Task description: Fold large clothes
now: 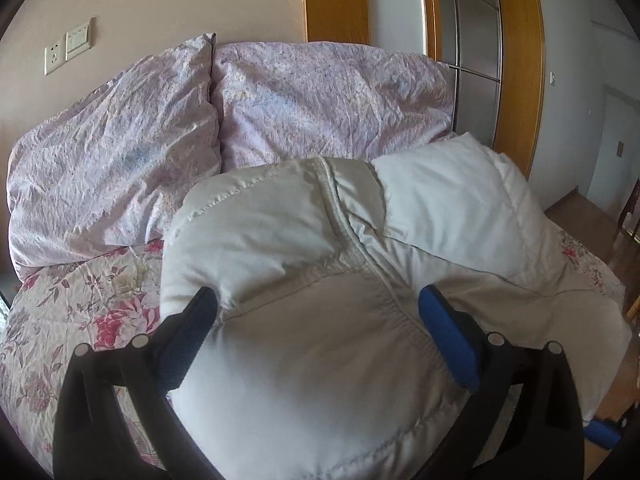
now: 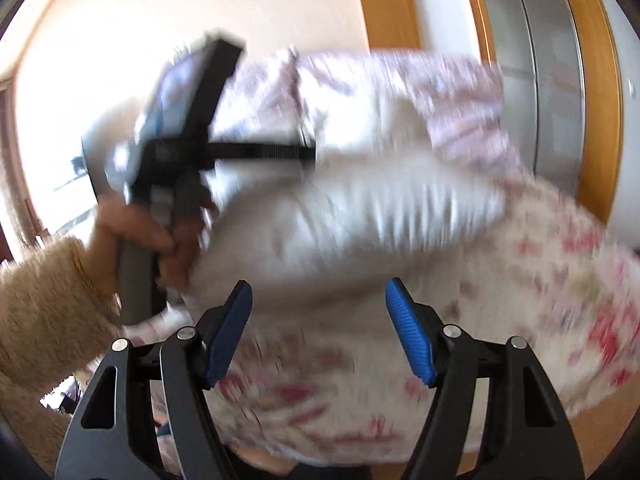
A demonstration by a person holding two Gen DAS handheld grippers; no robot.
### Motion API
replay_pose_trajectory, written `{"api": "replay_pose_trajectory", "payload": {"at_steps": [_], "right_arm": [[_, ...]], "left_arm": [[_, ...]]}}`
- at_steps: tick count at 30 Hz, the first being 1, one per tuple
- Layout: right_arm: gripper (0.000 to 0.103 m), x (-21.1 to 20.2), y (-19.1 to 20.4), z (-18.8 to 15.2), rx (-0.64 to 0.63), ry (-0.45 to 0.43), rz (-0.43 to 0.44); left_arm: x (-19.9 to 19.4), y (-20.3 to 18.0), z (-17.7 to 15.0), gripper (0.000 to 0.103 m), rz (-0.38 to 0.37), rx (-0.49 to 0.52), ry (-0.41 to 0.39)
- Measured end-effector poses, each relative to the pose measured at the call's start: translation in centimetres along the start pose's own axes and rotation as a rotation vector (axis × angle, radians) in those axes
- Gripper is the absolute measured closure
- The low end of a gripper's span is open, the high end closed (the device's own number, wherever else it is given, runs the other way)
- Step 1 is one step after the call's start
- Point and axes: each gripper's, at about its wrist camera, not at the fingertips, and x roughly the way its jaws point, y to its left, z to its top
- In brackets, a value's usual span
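A large white padded jacket lies bunched on the floral bed cover. My left gripper has its jaws spread wide, and the jacket's thick padding bulges up between the two blue pads. In the blurred right wrist view the jacket shows as a white mound, and the left gripper's body sits at its left end in a hand with a beige fuzzy sleeve. My right gripper is open and empty, held above the bed cover on the near side of the jacket.
A crumpled pale pink duvet is heaped at the head of the bed against the wall. A wooden-framed sliding door stands at the right. The bed's right edge drops to a wooden floor.
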Motion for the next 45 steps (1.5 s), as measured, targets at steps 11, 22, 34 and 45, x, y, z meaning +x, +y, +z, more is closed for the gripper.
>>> {"api": "replay_pose_trajectory", "payload": {"at_steps": [11,22,34,45], "right_arm": [[0.032,5.1,-1.1,11.5,0.049,-0.007,0.021],[0.032,11.8,-3.4,15.9,0.062,0.048,-0.126],[0.033,17.5,-8.2,10.2,0.085,0.187,-0.186],[0.031,19.5,-9.9,8.7,0.161,0.235,-0.128]], "left_arm": [[-1.7,3.4,1.1,0.003,0.08,-0.032,-0.013],[0.7,4.4,1.5,0.003,0.097,-0.075,0.025],[3.8,3.1,1.4,0.002,0.046,-0.083,0.084],[6.0,1.9,0.9,0.002,0.088,-0.055,0.102]]}}
